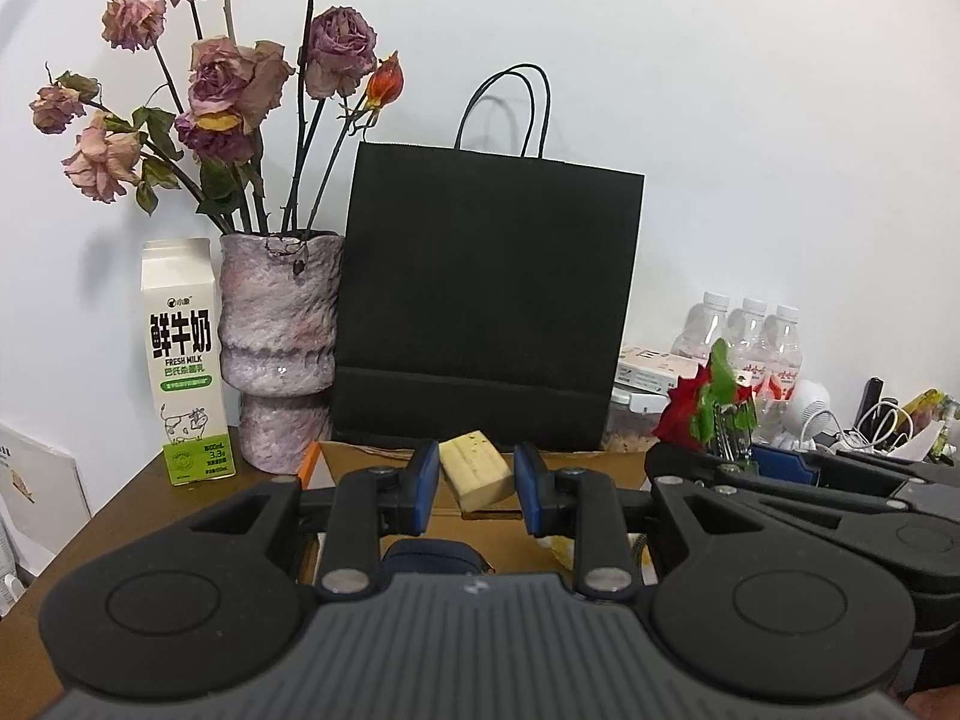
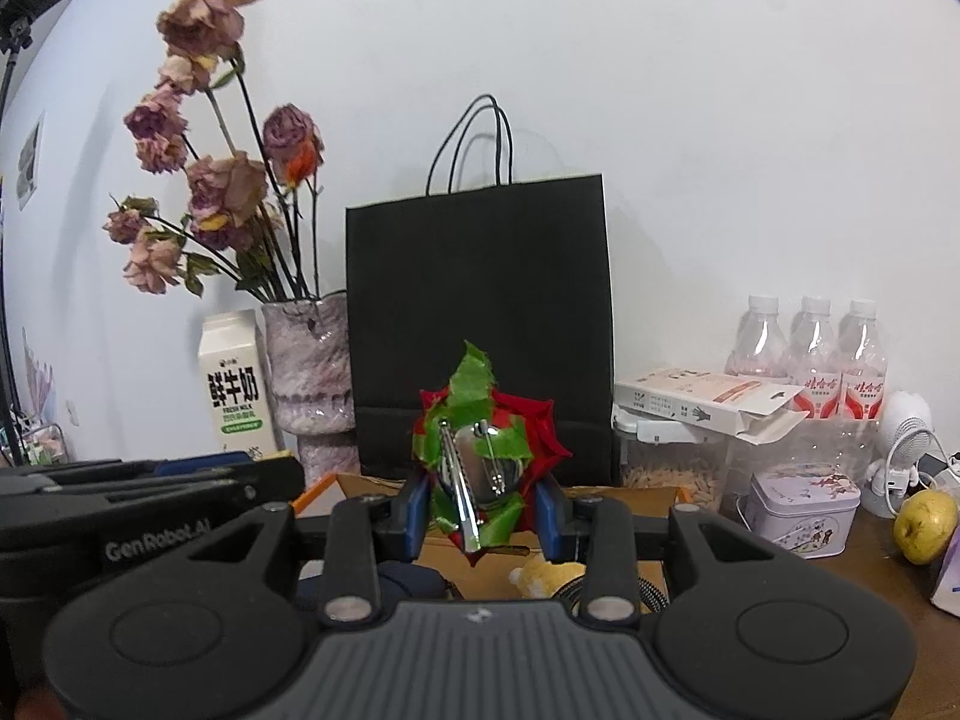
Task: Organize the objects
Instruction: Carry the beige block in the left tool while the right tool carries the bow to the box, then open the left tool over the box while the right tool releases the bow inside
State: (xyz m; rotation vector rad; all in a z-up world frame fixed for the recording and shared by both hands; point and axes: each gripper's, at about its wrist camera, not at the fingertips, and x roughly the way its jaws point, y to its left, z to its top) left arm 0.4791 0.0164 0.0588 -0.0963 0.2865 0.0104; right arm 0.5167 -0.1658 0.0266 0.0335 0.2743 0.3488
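So both grippers are side by side over an open cardboard box [image 1: 384,456] on a brown wooden table [image 1: 150,498], and each has something in it. The left gripper [image 1: 476,485] has its blue pads on either side of a pale yellow wedge [image 1: 477,471] with little dark specks, could be a chunk of banana or a sponge, can't really tell; the jaws are fairly narrow, and the left pad looks to be touching it while there's maybe a sliver of gap on the right, so I can't swear it's clamped tight. The right gripper [image 2: 485,510] is closed on a red fabric flower [image 2: 489,450] with green leaves and a shiny metal clip on the back, held upright between the pads just above the box. Inside the box you can see a dark blue pouch [image 2: 414,582] and a small yellow plush thing [image 2: 543,576], mostly hidden behind the gripper bodies. Right behind the box stands a black paper bag [image 1: 489,294] with string handles, against the white wall. Left of the bag is a mottled pinkish vase [image 1: 279,348] full of dried roses [image 1: 222,90], and a milk carton [image 1: 183,360] just beside that. Off to the right there are three water bottles [image 2: 810,354], a white box [image 2: 708,399], a small tin [image 2: 804,507] and a yellow-green apple [image 2: 924,525].
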